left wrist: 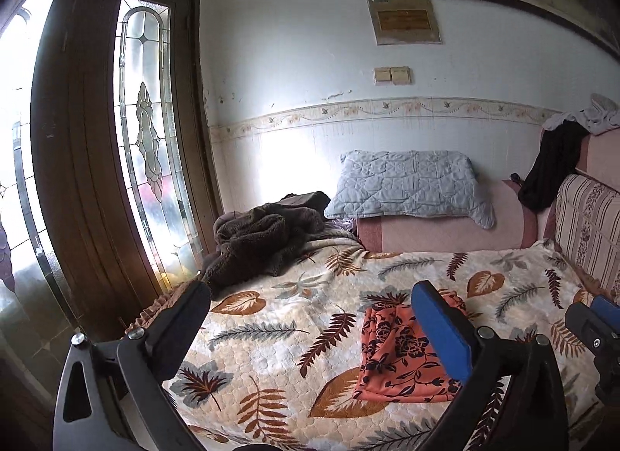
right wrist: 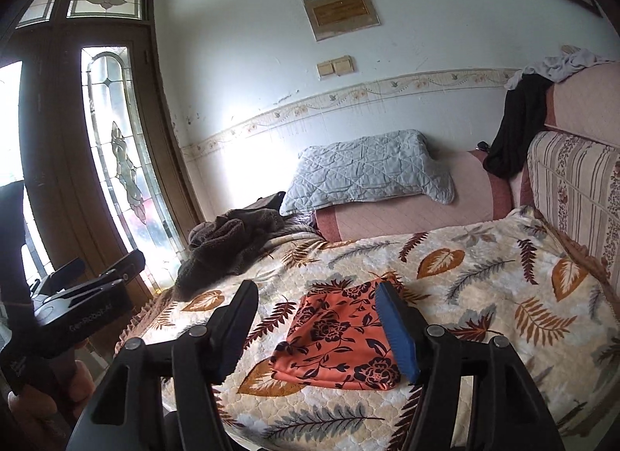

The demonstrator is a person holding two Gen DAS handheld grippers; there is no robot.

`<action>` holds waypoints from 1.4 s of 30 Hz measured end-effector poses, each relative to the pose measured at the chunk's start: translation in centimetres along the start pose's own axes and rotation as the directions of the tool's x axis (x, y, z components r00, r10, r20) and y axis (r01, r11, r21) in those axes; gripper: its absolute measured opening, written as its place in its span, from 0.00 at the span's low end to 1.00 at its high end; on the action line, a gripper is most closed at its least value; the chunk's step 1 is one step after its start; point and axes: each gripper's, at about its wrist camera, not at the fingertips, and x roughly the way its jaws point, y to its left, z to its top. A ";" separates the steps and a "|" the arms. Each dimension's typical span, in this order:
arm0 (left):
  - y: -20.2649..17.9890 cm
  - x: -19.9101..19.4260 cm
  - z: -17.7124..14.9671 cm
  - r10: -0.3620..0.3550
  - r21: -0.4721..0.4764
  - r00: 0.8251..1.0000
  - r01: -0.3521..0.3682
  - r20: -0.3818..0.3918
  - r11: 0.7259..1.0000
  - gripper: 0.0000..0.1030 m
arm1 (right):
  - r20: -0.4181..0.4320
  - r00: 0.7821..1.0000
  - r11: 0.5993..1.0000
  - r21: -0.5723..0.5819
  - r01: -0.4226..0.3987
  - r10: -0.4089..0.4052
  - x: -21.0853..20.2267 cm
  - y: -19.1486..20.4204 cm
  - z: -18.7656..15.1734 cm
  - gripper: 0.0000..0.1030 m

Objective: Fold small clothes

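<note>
A small orange garment with a dark flower print (left wrist: 399, 354) lies folded into a compact rectangle on the leaf-patterned blanket (left wrist: 279, 334); it also shows in the right wrist view (right wrist: 337, 338). My left gripper (left wrist: 310, 319) is open and empty, held above the blanket to the left of the garment. My right gripper (right wrist: 314, 315) is open and empty, hovering just above the garment. The left gripper shows at the left edge of the right wrist view (right wrist: 93, 276). The right gripper's tip shows at the right edge of the left wrist view (left wrist: 596, 319).
A crumpled brown fleece (left wrist: 263, 241) lies at the blanket's far left. A grey quilted pillow (left wrist: 407, 183) rests on a pink bolster (left wrist: 445, 234). Black and white clothes (left wrist: 558, 156) hang over the sofa back. A wooden door with stained glass (left wrist: 143, 141) stands left.
</note>
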 end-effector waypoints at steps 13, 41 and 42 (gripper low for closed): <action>1.8 -4.6 1.6 0.002 -0.023 0.998 -0.001 0.068 1.000 1.00 | 0.057 0.997 0.999 -0.009 0.047 -0.046 -4.5 2.5 1.2 0.69; 2.3 -6.7 1.7 -0.029 -0.017 0.997 0.030 0.069 0.999 1.00 | 0.035 0.981 0.981 0.047 0.187 -0.189 -8.4 0.5 1.6 0.69; 2.3 -6.7 1.7 -0.030 -0.017 0.997 0.031 0.069 0.999 1.00 | 0.039 0.982 0.982 0.042 0.185 -0.187 -8.6 0.7 1.7 0.69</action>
